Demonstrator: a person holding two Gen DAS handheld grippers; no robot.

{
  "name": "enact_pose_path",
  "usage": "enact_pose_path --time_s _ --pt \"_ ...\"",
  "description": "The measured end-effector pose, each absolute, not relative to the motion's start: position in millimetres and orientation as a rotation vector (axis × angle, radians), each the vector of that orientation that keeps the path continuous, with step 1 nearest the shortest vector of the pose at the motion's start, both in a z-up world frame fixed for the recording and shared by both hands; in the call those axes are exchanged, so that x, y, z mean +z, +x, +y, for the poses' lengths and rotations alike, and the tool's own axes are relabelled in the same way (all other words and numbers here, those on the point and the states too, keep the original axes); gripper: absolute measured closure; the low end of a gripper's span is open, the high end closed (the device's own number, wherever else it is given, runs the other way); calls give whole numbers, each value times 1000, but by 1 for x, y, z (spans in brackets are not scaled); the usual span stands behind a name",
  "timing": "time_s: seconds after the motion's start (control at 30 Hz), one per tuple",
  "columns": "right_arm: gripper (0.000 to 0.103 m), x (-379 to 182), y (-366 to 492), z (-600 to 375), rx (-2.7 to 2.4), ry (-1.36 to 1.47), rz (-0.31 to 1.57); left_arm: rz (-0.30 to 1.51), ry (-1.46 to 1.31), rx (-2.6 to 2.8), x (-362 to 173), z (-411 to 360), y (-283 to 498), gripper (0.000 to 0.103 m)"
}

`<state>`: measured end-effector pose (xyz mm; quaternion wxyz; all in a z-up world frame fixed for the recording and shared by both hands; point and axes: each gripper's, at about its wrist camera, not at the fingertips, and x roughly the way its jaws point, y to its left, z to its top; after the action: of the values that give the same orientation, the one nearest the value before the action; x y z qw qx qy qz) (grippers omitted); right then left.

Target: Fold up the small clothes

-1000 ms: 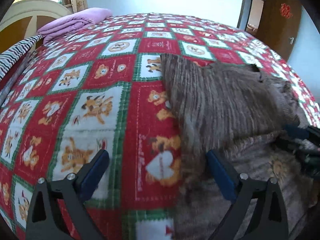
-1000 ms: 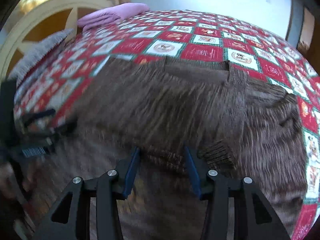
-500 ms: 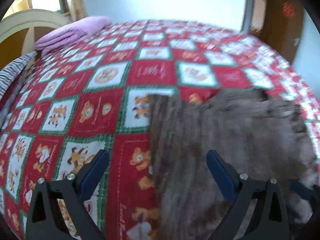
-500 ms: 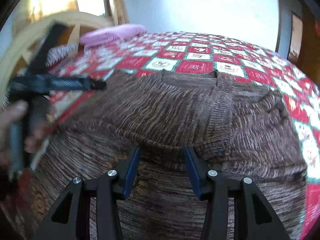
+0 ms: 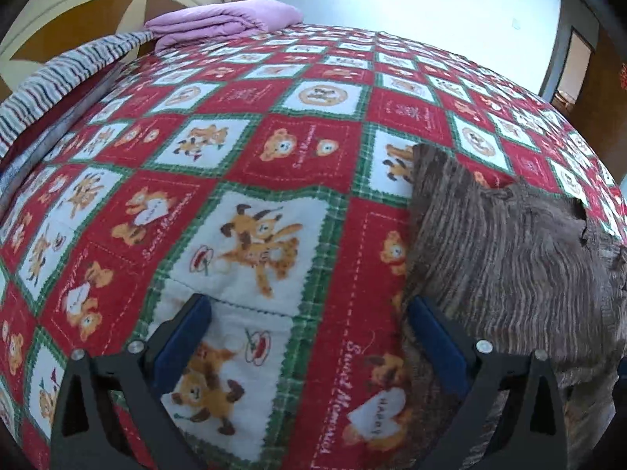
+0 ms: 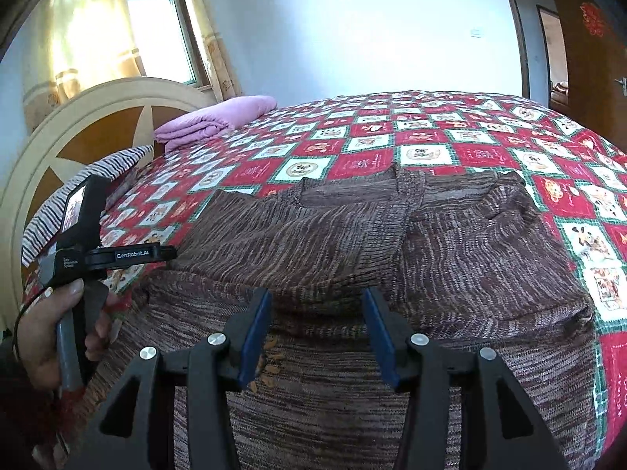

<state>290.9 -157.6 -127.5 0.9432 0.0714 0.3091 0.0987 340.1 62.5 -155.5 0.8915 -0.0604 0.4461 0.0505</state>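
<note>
My left gripper [image 5: 309, 313] has its jaws wide apart with nothing between them; below the gap lies the red, white and green bear-print bedspread [image 5: 250, 149]. The right blue pad [image 5: 435, 340] of that gripper sits just at the edge of the brown knitted sweater [image 5: 509, 258], which fills the right side of the left wrist view.

My right gripper [image 6: 317, 321] also has its jaws apart, and they grip nothing; they hang over the sweater [image 6: 352, 243], above a fold line that runs across the middle of the frame. In this view the garment spreads over the centre and lower part of the picture, with its neckline toward the upper middle and a folded-over layer on top.

At the left edge of the right wrist view my left hand [image 6: 51, 337] grips the handle of the left gripper, beside the sweater's left edge.

In the upper left of both views a folded pink blanket [image 6: 219, 117] rests near the rounded headboard [image 6: 98, 125], with a striped cloth [image 5: 58, 78] alongside.
</note>
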Motion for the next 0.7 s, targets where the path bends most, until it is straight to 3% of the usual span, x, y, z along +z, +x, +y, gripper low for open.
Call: enact_pose_path --time_s 0.27,0.5,0.7 --pt "52 -132 294 -160 198 159 654 829 -101 -15 -117 29 333 1" --pt "51 -133 293 -165 198 185 652 920 66 62 -151 15 335 0" --pt "51 -127 290 -163 214 177 630 946 -51 45 -160 47 332 0"
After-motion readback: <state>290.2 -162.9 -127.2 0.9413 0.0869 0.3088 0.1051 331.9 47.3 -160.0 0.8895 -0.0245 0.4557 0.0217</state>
